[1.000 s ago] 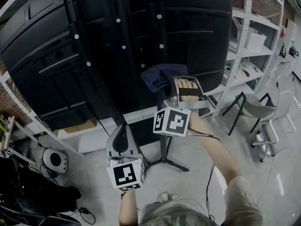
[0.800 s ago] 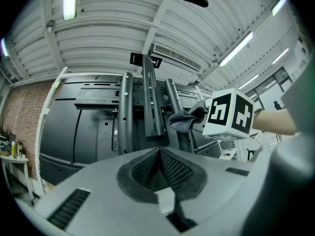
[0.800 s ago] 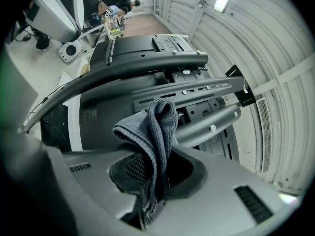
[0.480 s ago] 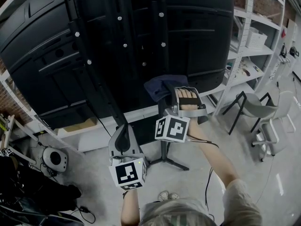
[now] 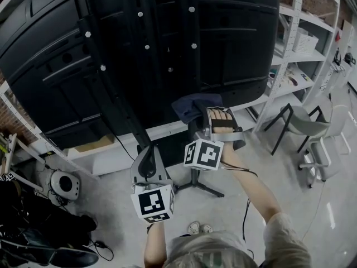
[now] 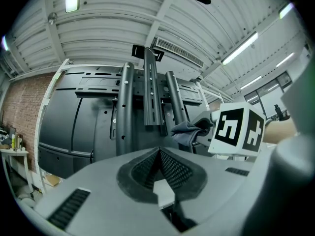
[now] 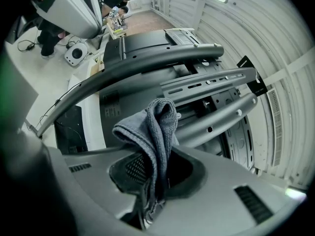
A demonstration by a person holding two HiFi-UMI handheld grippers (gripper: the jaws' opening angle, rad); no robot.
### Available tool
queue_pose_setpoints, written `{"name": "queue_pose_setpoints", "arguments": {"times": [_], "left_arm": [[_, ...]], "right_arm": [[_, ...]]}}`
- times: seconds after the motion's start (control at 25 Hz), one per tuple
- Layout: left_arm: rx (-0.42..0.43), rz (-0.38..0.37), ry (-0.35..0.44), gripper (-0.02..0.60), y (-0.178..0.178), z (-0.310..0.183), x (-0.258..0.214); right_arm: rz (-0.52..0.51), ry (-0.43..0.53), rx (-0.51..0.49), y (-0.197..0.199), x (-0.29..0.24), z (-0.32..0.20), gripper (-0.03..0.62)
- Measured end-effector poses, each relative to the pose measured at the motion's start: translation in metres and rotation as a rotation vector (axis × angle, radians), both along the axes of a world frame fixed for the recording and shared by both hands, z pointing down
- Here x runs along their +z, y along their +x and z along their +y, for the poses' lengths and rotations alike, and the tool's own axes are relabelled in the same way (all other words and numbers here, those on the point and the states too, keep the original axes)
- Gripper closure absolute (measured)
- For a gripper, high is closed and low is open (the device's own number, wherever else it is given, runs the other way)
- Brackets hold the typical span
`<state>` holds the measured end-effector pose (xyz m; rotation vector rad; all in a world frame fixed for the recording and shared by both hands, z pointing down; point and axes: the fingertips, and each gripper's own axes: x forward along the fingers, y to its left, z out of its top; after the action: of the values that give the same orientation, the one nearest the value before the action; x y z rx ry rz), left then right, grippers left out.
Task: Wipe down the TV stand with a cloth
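Grey cloth (image 7: 156, 127) is pinched in my R tongs (image 7: 153, 181), right by a TV stand (image 7: 216, 118) post; mid-wipe, I'd say. L tongs (image 6: 160, 168) are closed on nothing. Next: press cloth flat & drag along the post.

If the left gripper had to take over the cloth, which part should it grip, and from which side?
Probably the loose folded bunch of the cloth standing clear beyond the right gripper, which pinches its end. Approach from the left, first opening the left gripper, now shut.
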<state>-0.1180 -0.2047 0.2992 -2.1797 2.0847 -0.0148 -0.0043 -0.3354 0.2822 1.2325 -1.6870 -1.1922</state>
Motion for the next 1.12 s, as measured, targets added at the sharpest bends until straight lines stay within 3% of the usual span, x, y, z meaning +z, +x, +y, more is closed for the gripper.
{"name": "queue_pose_setpoints", "arguments": {"times": [1.12], "left_arm": [[-0.046,0.04,-0.113,0.566,0.0,-0.007,0.046]], "right_arm": [[0.041,-0.197,-0.036,0.003,0.111,0.004,0.536]]}}
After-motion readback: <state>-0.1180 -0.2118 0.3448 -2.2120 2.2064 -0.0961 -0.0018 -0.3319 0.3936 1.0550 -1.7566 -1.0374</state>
